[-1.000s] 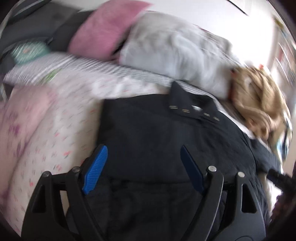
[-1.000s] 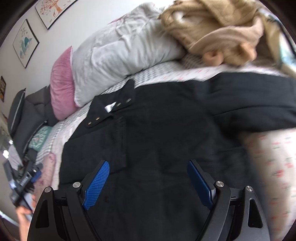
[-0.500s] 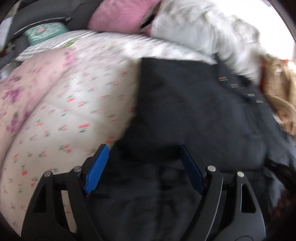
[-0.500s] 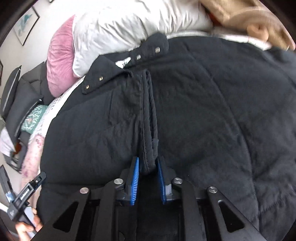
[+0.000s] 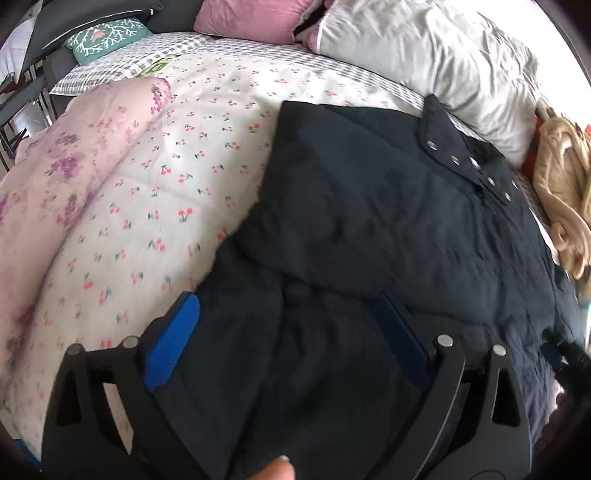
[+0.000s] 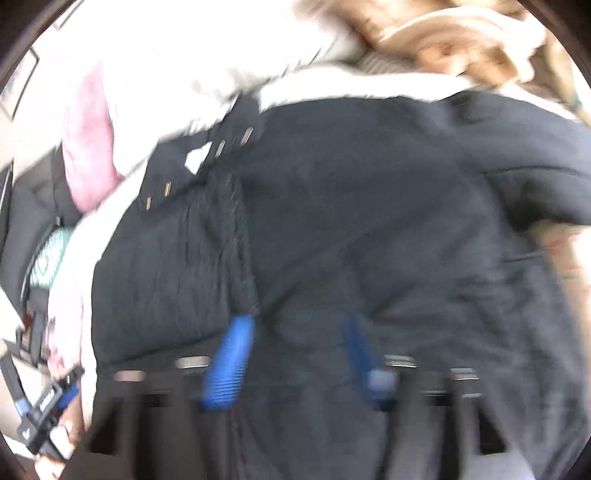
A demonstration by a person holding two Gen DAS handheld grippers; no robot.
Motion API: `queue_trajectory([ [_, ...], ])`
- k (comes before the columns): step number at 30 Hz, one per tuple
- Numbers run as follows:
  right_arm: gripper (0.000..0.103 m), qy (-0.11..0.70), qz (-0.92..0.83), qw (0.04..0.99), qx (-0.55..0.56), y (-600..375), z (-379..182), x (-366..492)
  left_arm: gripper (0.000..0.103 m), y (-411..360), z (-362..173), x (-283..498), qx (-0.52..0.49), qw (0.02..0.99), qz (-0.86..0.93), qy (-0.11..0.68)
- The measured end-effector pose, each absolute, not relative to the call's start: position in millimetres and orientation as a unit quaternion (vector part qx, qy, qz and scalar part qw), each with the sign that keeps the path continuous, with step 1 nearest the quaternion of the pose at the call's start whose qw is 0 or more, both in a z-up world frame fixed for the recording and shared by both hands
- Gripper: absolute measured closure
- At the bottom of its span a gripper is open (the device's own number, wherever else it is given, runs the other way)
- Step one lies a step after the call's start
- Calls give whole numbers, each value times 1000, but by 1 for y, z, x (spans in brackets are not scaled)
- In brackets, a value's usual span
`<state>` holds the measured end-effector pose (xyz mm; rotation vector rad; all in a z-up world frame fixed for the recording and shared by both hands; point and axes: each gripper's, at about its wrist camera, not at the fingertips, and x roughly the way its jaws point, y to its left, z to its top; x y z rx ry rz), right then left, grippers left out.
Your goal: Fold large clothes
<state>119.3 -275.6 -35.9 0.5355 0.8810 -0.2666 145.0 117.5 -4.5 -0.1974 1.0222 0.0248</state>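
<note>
Jacket (image 5: 388,229): black, quilted, spread on the bed (image 5: 147,206) with its snap collar toward the pillows; one sleeve folded across its front.
Left gripper (image 5: 291,332): jaws released, spread wide over the jacket's lower part, blue pads on either side of the fabric.
Right gripper (image 6: 295,350): jaws released, apart over the jacket just below its front seam (view blurred).
Pillows: white pillow (image 5: 424,59) and pink pillow (image 5: 251,18) at the head.
Beige garment (image 5: 565,195): heaped beside the jacket's collar.
</note>
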Motion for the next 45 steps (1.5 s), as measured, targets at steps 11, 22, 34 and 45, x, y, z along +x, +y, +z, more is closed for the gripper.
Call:
queue_trajectory([
  [11,19,338,-227,870,278,-384,-2,26,1,88,14,86,-159,865,-104,465],
  [22,19,292,-312,830,360,-503,-15,-47,1,70,5,86,-239,840,-189,450],
  [34,20,201,-307,811,457,-580,-47,-71,1,50,22,96,-147,872,-151,442],
  [45,94,149,-309,834,431,-598,-41,-69,1,49,13,104,-141,866,-144,458],
])
